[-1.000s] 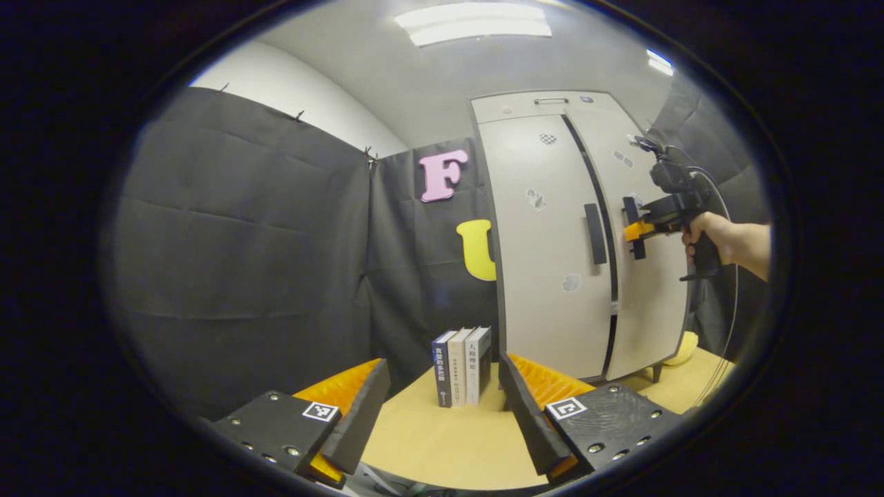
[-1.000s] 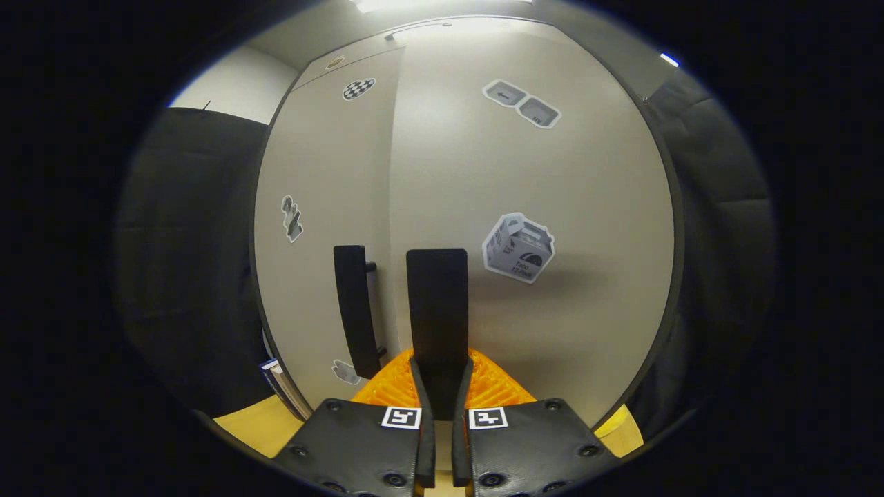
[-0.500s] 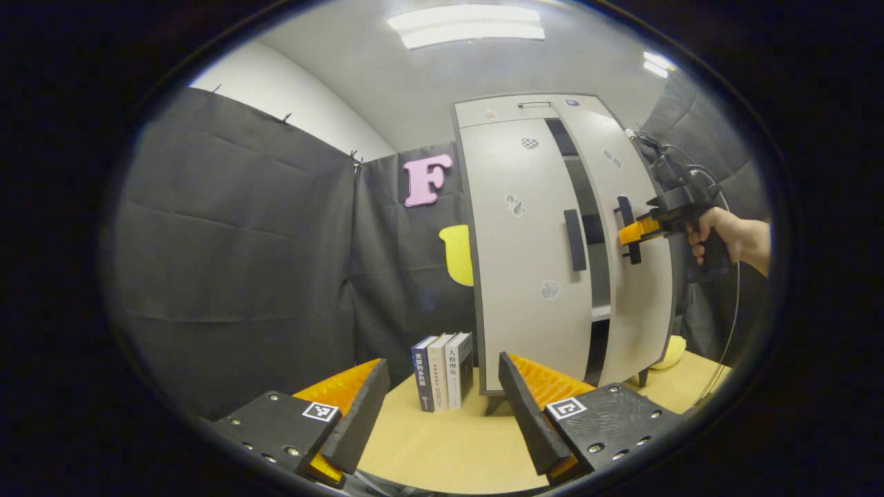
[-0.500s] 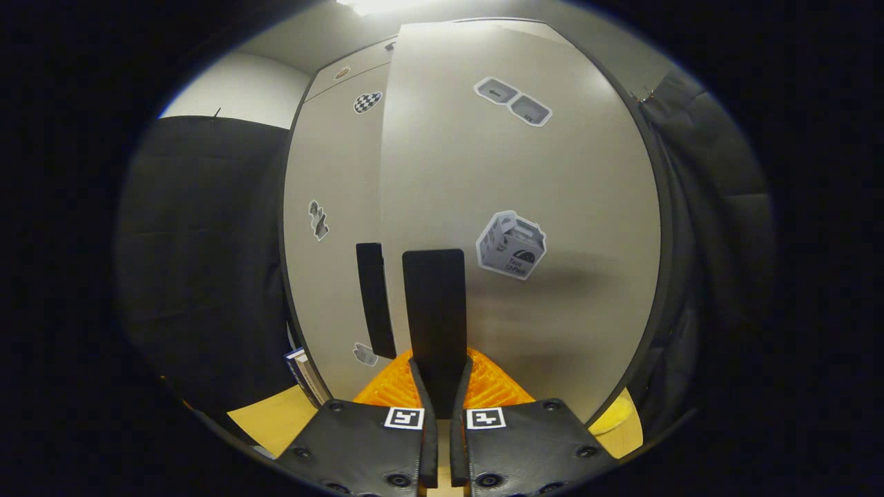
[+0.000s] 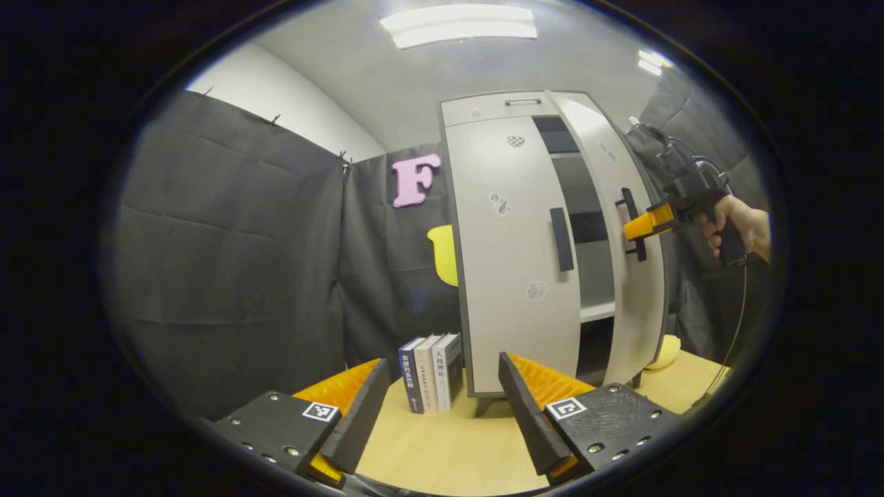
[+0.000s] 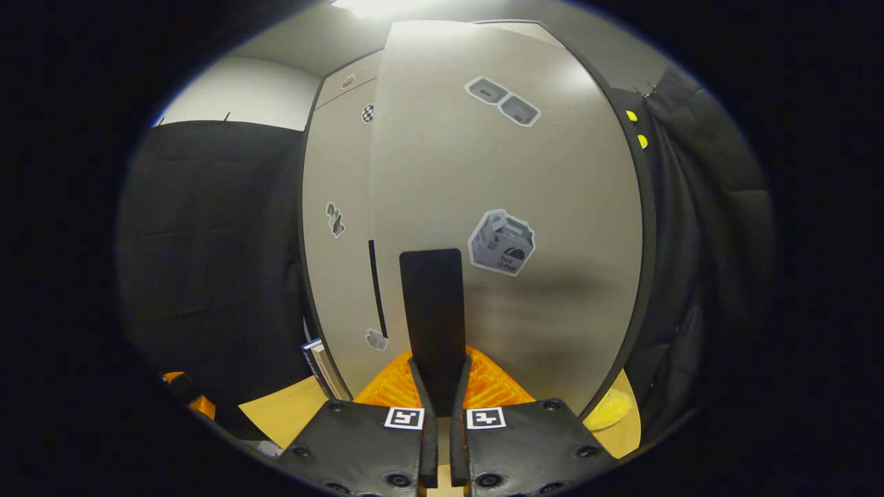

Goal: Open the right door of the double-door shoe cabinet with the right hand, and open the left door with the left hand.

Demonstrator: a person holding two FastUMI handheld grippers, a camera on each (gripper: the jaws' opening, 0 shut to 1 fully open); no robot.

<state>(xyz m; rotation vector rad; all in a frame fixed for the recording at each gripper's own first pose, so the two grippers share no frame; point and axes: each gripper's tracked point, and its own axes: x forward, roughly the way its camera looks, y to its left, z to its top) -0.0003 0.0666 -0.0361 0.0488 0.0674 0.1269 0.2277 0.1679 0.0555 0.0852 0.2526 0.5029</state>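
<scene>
Since a second before, the right door [image 5: 625,228] had swung out from the shoe cabinet [image 5: 514,248], and a dark gap with shelves showed behind it. That gap was only a thin line back then. The right gripper [image 6: 437,386] had come back with the door.

In the right gripper view, its two fingers [image 6: 421,386] were pressed tight on both sides of the black handle [image 6: 432,310] of the right door. The door filled the middle of that view and had a sticker of a little box [image 6: 502,242] on it. In the left gripper view, a hand [image 5: 735,224] held that gripper out at the side, at the handle.

The left door [image 5: 514,255] was flat and closed, and its black handle [image 5: 561,239] had nothing touching it. The left gripper [image 5: 442,407] was low over the worktop [image 5: 449,449], well apart from the cabinet. Its fingers [image 5: 359,407] were spread wide with nothing between them.

The cabinet stood on the worktop at the back. Three books [image 5: 431,371] stood upright just beside its left side. Something yellow [image 5: 664,352] lay on the worktop by the right door's bottom corner, but I could not tell what it was.
</scene>
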